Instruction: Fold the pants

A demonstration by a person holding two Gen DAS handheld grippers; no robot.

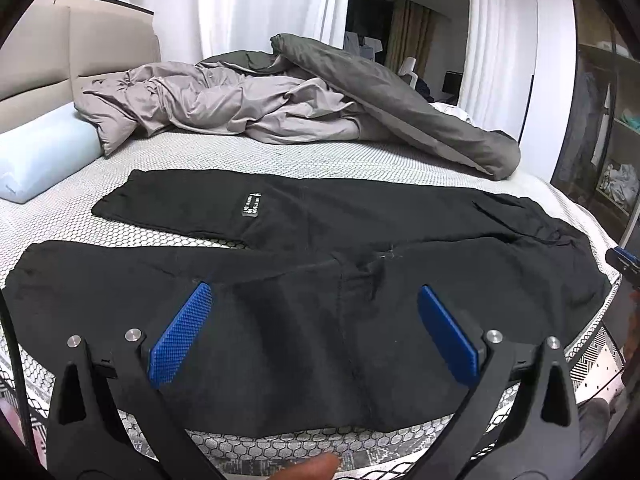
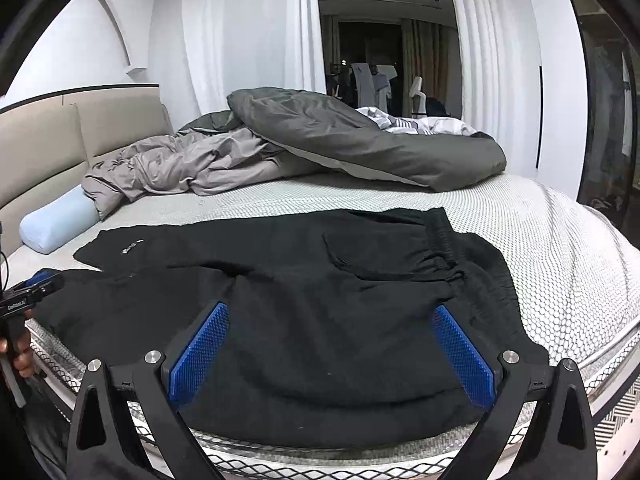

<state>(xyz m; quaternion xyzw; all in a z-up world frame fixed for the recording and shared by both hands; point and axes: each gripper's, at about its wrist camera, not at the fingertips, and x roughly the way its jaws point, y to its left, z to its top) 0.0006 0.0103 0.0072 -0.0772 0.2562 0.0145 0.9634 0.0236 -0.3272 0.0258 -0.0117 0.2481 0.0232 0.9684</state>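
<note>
Both claws, left (image 1: 312, 330) & right (image 2: 332, 350), spread, empty over pants (image 1: 320, 248). Risk: pinching one layer only; legs splay toward 9, fold skews.

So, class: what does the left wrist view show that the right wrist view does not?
Only the left wrist view: the leg label seen clearly, and shelves at the right edge.

Only the right wrist view: the elastic waistband and a striped blanket behind the duvet.

Both: black pants spread flat on the bed, the blue pillow, and each view's own gripper open, left and right.
</note>
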